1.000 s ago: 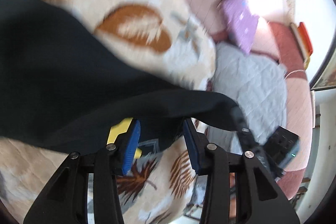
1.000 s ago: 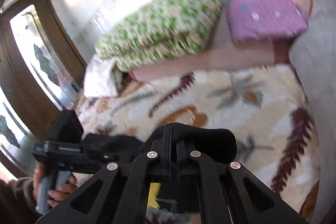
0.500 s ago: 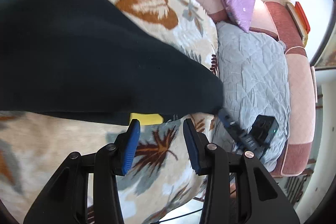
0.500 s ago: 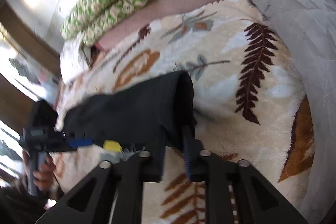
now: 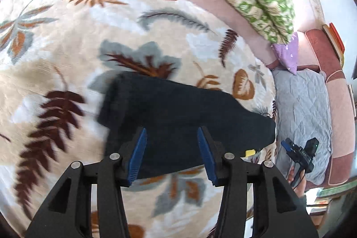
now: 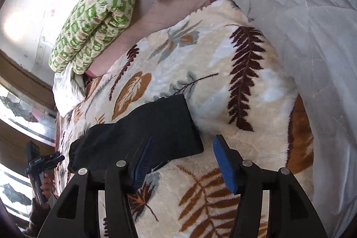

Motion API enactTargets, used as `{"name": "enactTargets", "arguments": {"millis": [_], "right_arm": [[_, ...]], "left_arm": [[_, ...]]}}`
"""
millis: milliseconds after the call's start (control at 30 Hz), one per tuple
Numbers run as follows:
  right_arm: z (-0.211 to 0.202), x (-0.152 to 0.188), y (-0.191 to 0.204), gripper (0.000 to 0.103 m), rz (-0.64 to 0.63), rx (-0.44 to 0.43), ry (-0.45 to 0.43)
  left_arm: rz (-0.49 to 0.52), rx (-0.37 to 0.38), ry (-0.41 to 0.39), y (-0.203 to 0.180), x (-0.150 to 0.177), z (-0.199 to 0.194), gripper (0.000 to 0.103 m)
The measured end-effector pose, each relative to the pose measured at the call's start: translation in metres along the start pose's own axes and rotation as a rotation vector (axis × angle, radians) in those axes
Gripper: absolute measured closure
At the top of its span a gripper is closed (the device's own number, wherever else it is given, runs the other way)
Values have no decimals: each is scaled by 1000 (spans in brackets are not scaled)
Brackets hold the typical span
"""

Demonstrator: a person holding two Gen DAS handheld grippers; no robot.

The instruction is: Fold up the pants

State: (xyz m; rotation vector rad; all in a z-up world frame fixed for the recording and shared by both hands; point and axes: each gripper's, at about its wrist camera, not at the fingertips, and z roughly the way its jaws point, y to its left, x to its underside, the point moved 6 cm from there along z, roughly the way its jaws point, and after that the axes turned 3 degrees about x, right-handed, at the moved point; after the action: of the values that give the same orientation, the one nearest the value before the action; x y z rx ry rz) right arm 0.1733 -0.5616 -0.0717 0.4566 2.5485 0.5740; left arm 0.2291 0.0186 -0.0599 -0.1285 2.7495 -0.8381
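One pair of black pants point(image 5: 178, 117) folded into a compact block, flat on leaf-print blanket point(image 5: 67, 37); yellow tag point(image 5: 250, 152) apparently at its edge. Left gripper point(image 5: 171, 156) and right gripper point(image 6: 183, 162) just opening, both empty above blanket.

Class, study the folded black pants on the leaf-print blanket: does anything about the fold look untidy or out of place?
Mostly tidy: the pants lie in one compact stack on the blanket. One oddity: a yellow tag pokes out from under the edge nearest the right gripper, and that end bulges unevenly.

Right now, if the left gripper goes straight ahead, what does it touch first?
Most likely the black pants: the open left gripper points down at them on the blanket, though depth is unclear.
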Motion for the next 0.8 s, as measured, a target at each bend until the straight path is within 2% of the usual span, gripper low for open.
{"name": "enactTargets", "arguments": {"millis": [100, 200, 300, 433, 633, 800], "right_arm": [[8, 0, 10, 45, 22, -29, -2], [14, 0, 18, 45, 45, -38, 1], [19, -1, 23, 45, 55, -24, -2], [25, -6, 25, 45, 56, 21, -16], [37, -12, 15, 45, 50, 96, -12], [53, -13, 0, 43, 84, 99, 5]], "left_arm": [[-1, 15, 47, 21, -7, 5, 57], [7, -18, 72, 41, -9, 10, 57], [-11, 80, 127, 45, -4, 21, 57], [-1, 132, 168, 34, -4, 39, 57], [-25, 233, 155, 23, -11, 45, 57], [-26, 240, 165, 21, -12, 49, 57]]}}
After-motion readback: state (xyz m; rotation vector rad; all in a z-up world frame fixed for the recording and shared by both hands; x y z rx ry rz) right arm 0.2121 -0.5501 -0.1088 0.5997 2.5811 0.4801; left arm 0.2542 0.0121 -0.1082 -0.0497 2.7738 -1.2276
